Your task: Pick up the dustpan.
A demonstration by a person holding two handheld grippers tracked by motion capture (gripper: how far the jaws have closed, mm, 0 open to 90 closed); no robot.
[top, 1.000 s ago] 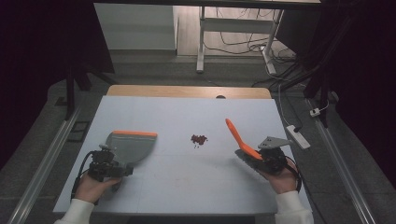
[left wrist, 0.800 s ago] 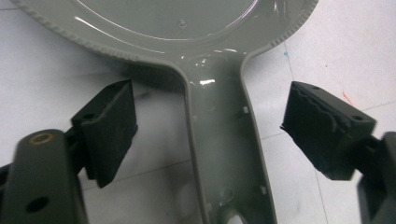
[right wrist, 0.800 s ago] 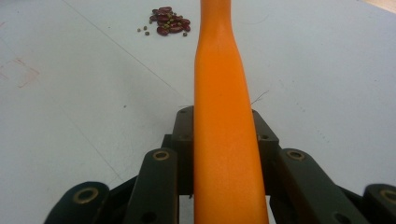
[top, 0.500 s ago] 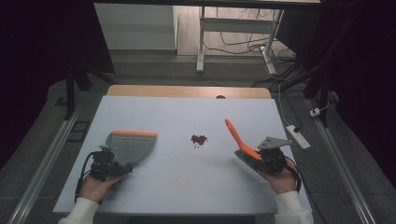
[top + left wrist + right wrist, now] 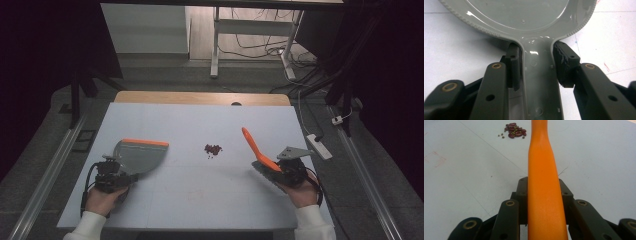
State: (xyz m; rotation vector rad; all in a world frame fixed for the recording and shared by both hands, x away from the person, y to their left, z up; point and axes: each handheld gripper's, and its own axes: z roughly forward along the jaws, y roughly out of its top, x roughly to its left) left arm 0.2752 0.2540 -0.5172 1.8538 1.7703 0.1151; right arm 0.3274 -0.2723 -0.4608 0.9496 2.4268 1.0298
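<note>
White tabletop (image 5: 200,200) broad around beans (image 5: 213,149) — left gripper (image 5: 537,66) just clamped on dustpan (image 5: 140,154), right gripper (image 5: 544,192) on brush (image 5: 257,149)

High view looks down and forward over the table (image 5: 200,200). Gripper views sit close, along their jaws. The beans (image 5: 213,149) at 12 o'clock (image 5: 514,131) appear in two.
</note>
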